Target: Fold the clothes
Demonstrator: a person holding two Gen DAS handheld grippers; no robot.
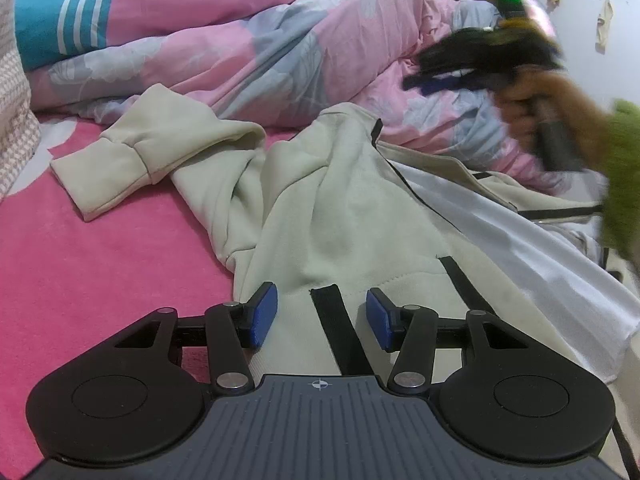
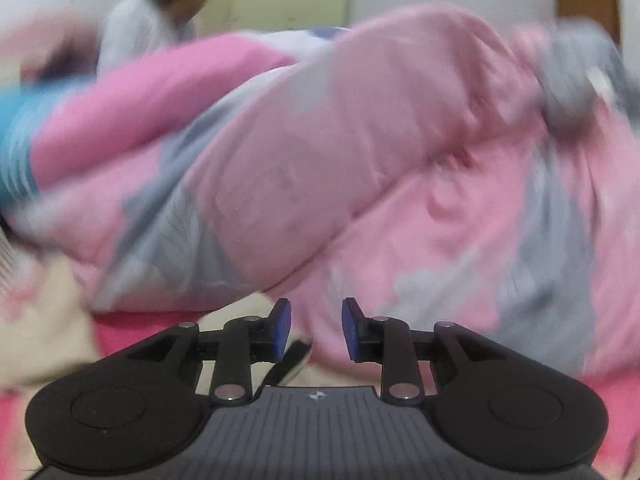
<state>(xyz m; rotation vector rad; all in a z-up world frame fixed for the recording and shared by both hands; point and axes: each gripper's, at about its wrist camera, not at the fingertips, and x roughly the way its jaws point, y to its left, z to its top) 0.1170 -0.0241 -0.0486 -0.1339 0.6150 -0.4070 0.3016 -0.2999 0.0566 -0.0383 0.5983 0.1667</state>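
Blue pads of the left gripper [image 1: 322, 316] stand apart, holding nothing, just above the hem of the beige jacket [image 1: 340, 208], with a black strip between them. This jacket lies crumpled on the pink sheet [image 1: 100, 272], in front of the pink quilt [image 1: 248, 52]; its right side is cut off. Right gripper [image 2: 316, 330] is also parted and empty. Its view is blurred; the jacket is only a pale patch below the quilt.

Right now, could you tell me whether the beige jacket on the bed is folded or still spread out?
Spread out, unfolded: the beige jacket lies open, white lining showing, one sleeve flung left.
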